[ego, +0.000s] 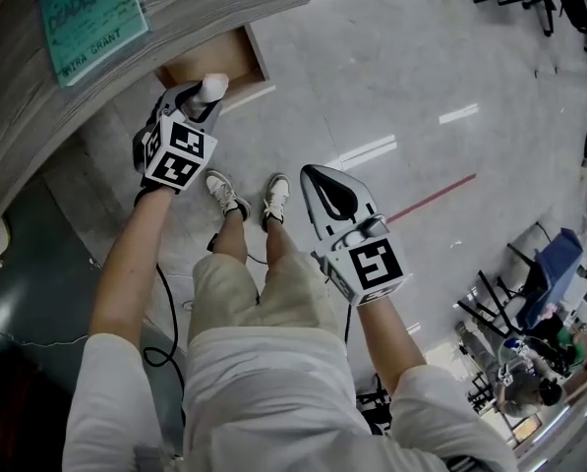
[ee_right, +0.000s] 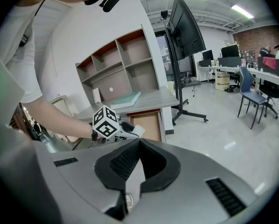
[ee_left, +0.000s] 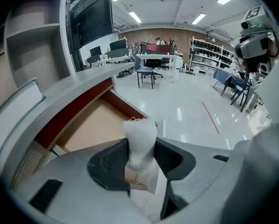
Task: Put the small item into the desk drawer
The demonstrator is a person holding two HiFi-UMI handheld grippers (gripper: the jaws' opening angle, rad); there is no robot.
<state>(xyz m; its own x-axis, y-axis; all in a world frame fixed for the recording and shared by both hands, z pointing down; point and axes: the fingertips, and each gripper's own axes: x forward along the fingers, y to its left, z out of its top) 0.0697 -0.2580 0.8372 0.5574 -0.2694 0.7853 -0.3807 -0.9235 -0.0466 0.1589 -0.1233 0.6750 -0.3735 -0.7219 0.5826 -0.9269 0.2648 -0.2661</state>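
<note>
Small item [ee_left: 140,139] clamped in the left gripper [ego: 206,94] at the front of the open drawer [ego: 212,64].

The small item is white and soft-looking, frayed at its top end. It stands upright between the left jaws, whose dark pads press on its sides, and its top pokes out past the jaw tips toward the drawer. The drawer is pulled out from under the grey surface [ego: 175,13], with its bare brown bottom showing. A teal book [ego: 91,10] lies on the surface, up and to the left of the drawer in the head view. The right gripper [ego: 318,177] hangs well apart from the drawer, over the glossy floor [ego: 421,67] near the person's shoes [ego: 273,197]. Its jaws are closed tip to tip with nothing between them.
</note>
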